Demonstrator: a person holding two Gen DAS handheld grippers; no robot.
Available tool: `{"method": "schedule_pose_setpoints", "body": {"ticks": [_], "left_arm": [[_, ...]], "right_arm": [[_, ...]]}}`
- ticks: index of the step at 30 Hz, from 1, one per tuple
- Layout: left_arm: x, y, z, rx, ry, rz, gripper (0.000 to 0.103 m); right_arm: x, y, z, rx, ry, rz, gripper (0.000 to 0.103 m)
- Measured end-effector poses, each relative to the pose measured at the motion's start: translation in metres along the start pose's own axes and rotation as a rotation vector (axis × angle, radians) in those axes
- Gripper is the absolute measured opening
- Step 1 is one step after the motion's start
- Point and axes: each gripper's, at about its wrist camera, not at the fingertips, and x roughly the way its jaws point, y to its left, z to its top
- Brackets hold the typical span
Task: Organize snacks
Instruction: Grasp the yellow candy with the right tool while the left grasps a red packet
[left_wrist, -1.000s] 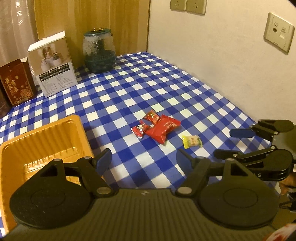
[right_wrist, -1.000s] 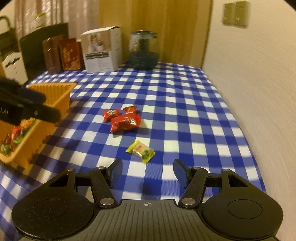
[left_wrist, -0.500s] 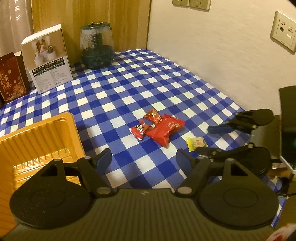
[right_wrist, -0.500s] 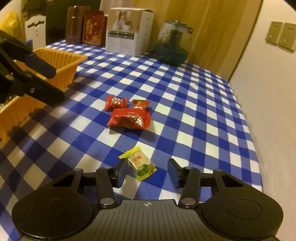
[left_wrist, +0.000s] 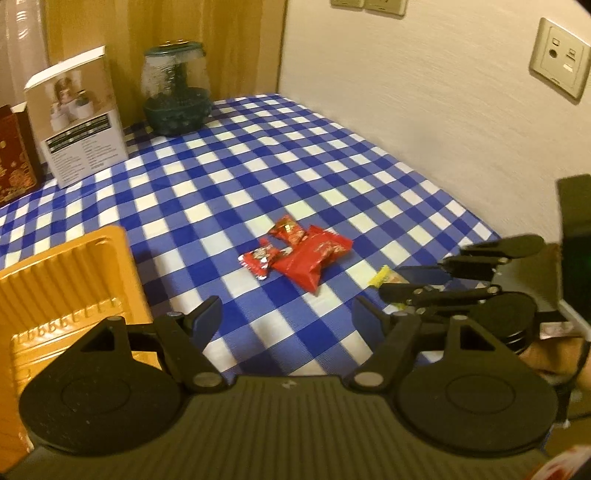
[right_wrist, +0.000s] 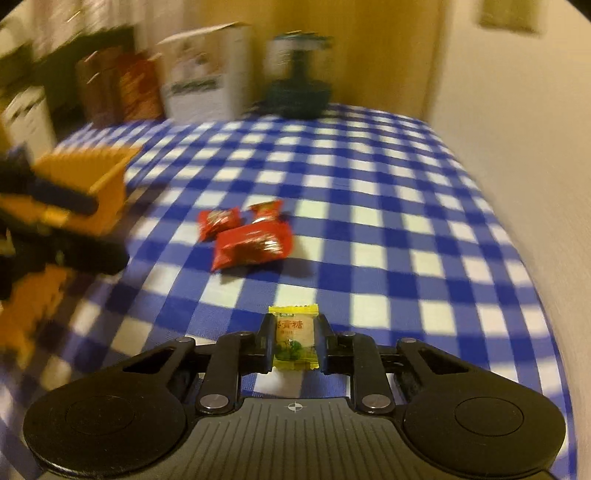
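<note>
A yellow wrapped candy (right_wrist: 294, 338) sits between the pads of my right gripper (right_wrist: 294, 332), which has closed on it, pressing both sides just above the checked cloth. In the left wrist view that gripper (left_wrist: 406, 280) is at the right, with only a yellow corner of the candy (left_wrist: 382, 276) showing. One large red packet (right_wrist: 251, 245) and two small red candies (right_wrist: 218, 221) (right_wrist: 266, 208) lie together mid-table. My left gripper (left_wrist: 288, 315) stands open and empty over the cloth, beside the orange tray (left_wrist: 66, 280).
A white box (left_wrist: 79, 118), a dark-based glass jar (left_wrist: 177, 99) and red-brown boxes (left_wrist: 13, 158) stand along the back. The wall (left_wrist: 443, 110) runs close along the table's right edge. The tray's ribbed wall (right_wrist: 92, 166) is at the left.
My right gripper came forward and down around the yellow candy, and its jaws went from open to shut on it. The left gripper stayed open and nearly still.
</note>
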Motion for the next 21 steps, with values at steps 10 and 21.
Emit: {"method": "schedule_pose_setpoints", "body": {"ticks": [10,21], "left_arm": [[0.035,-0.017,0.031,0.181,0.069,-0.042,0.066],[0.085,-0.03,0.051,0.279,0.152,-0.089,0.049]], "right_arm": [[-0.045,-0.031,0.0,0.349,-0.07,-0.098,0.022],[-0.036,-0.053,-0.01,0.391,-0.041,-0.14,0.022]]}}
